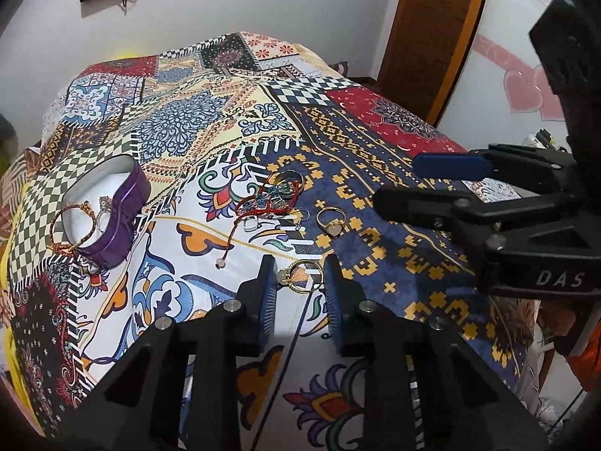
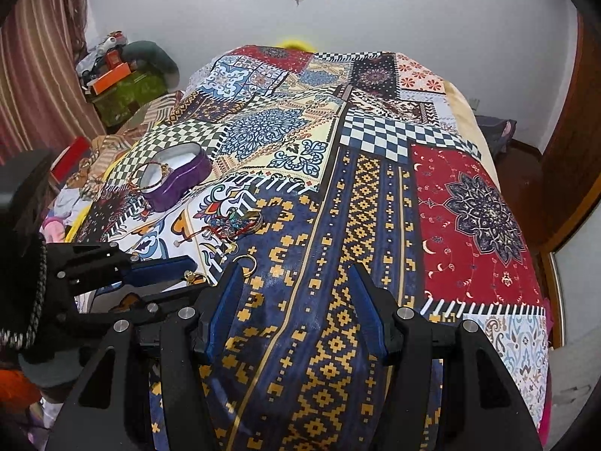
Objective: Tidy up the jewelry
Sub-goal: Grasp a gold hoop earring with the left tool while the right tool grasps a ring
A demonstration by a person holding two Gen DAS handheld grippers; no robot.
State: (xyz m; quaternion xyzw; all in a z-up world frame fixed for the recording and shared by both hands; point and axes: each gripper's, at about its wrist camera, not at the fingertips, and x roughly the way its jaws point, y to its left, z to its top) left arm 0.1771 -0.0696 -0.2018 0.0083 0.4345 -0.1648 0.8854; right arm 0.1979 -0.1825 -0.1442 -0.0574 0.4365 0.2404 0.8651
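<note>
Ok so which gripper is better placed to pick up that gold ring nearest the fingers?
Left. The left gripper is open with the gold ring lying between its fingers on the bedspread. The right gripper is open over bare cloth.

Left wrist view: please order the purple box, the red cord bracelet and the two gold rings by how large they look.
1. Purple box, clearly largest.
2. Red cord bracelet.
3. Near gold ring and far gold ring: these look similar; the near one sits closer to the camera, so I leave them unranked.
</note>
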